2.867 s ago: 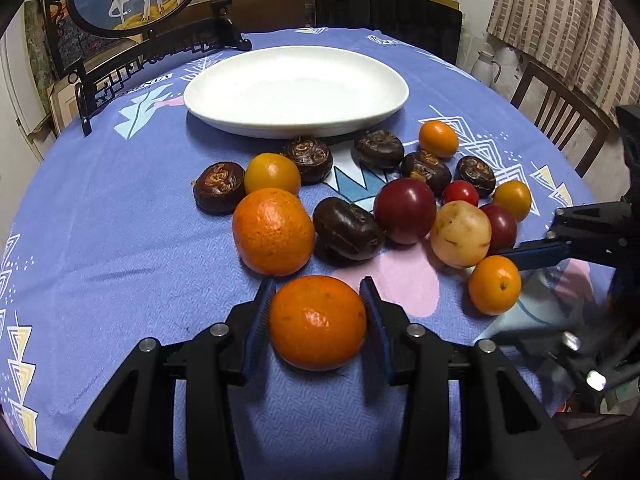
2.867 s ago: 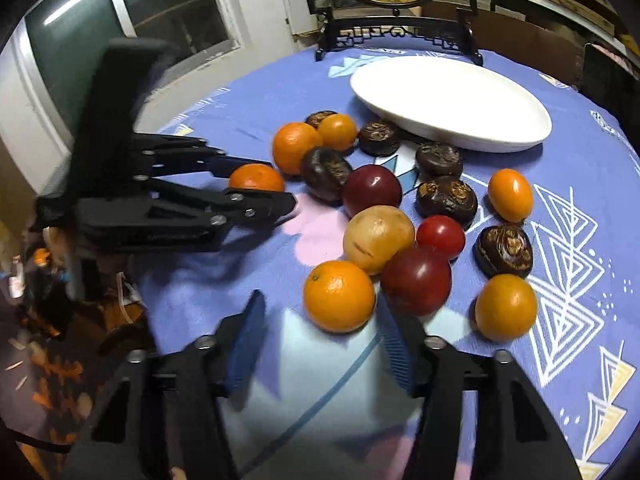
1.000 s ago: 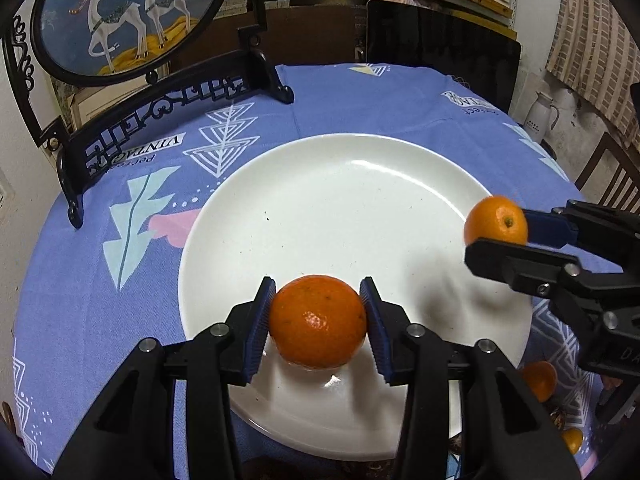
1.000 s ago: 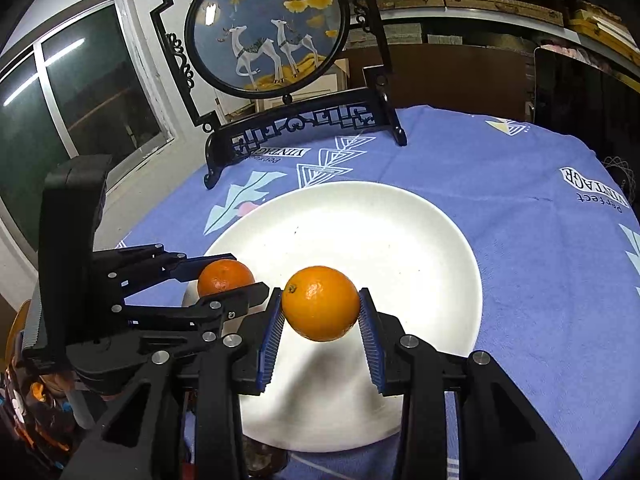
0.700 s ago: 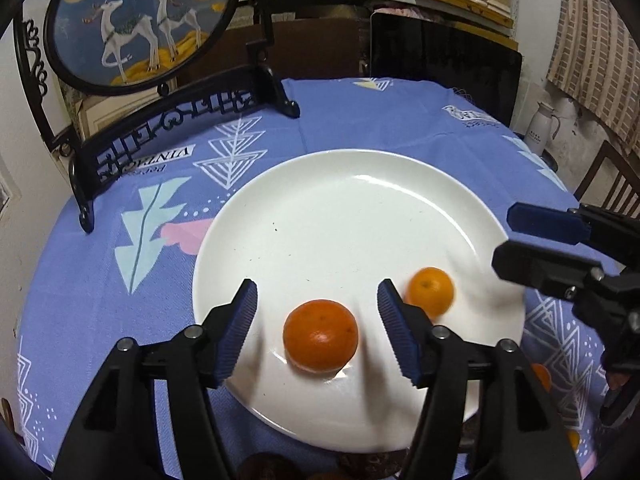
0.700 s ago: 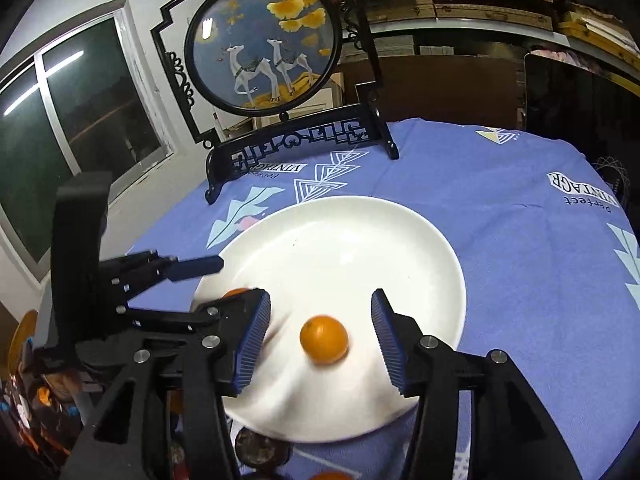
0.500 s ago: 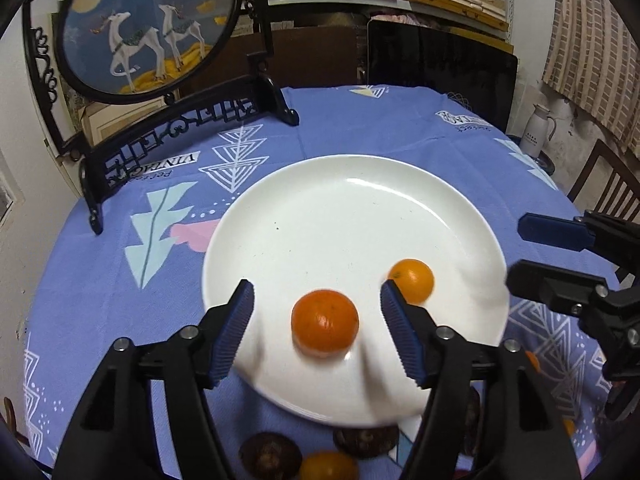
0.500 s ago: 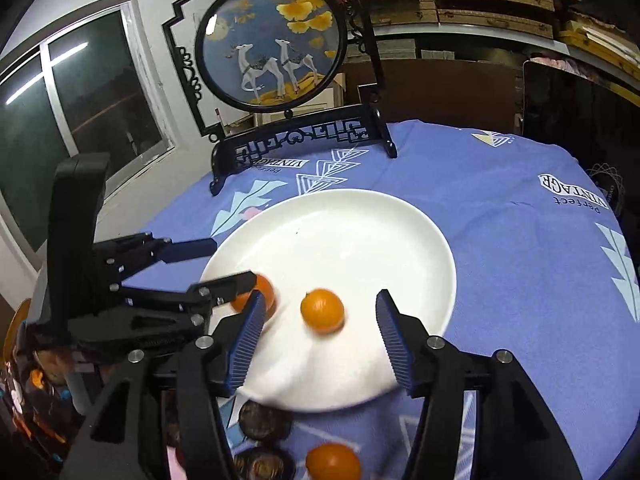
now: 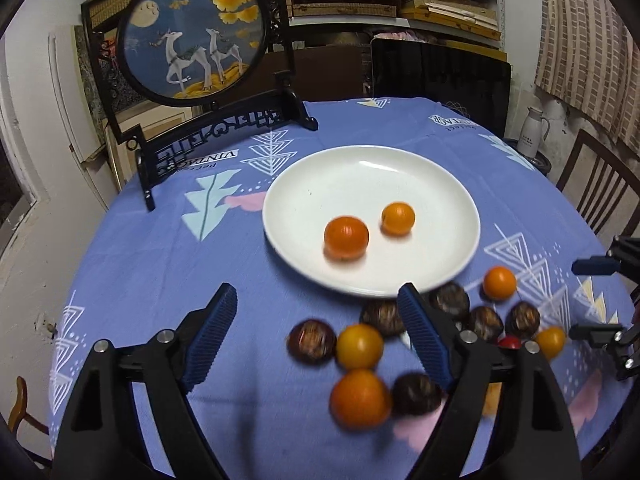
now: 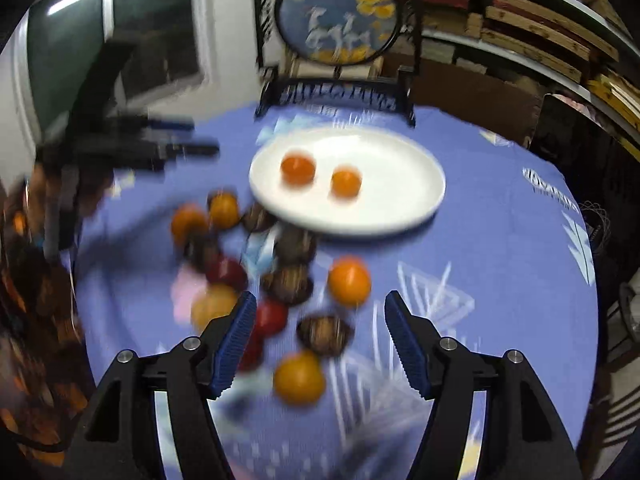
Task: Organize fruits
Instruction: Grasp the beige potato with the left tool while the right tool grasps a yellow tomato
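Observation:
A white plate (image 9: 440, 196) on the blue tablecloth holds two oranges, a larger one (image 9: 346, 235) and a smaller one (image 9: 397, 218). The plate (image 10: 404, 188) and both oranges (image 10: 297, 170) (image 10: 346, 182) also show in the blurred right wrist view. My left gripper (image 9: 320, 332) is open and empty, above the cloth in front of the plate. My right gripper (image 10: 320, 336) is open and empty over the loose fruit. In front of the plate lie several oranges (image 9: 360, 398), dark brown fruits (image 9: 312, 338) and red fruits (image 10: 272, 316).
A round painted screen on a black stand (image 9: 196, 40) stands at the table's far left edge. A wooden chair (image 9: 600, 196) and a white jug (image 9: 534, 130) are beyond the table on the right. Shelves line the back wall.
Both grippers carried an orange over the plate, opened and left them on it. They have since pulled back toward the loose fruit, jaws open.

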A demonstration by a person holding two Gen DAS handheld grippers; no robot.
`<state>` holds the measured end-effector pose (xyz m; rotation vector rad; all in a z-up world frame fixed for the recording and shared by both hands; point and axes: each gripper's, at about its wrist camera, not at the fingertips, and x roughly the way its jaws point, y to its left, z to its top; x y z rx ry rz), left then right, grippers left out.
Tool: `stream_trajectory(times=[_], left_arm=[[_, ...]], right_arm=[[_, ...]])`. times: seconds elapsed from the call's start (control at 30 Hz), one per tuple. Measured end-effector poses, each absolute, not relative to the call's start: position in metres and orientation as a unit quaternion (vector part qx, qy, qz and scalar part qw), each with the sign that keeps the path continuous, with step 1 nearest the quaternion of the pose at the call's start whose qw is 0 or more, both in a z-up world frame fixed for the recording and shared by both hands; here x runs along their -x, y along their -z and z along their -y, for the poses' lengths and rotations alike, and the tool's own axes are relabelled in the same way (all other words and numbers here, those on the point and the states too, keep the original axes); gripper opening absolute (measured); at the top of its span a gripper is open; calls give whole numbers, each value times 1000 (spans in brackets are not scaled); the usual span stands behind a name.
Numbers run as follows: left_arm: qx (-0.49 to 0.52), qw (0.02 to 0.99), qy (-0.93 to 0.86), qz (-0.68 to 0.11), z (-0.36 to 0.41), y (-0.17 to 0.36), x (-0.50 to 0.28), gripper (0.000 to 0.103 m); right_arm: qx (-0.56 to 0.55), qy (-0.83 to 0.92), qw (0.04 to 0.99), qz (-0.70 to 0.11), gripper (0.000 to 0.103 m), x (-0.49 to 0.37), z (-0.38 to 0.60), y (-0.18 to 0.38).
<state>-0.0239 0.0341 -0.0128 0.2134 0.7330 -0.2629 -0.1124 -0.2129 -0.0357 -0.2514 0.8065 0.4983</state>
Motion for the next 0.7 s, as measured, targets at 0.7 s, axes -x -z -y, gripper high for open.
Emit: stream_trajectory(times=[0.7], left_arm=[[-191,842,287,-415,46,78,109,69]], right_arm=[[119,-232,859,-442,35,126,221,75]])
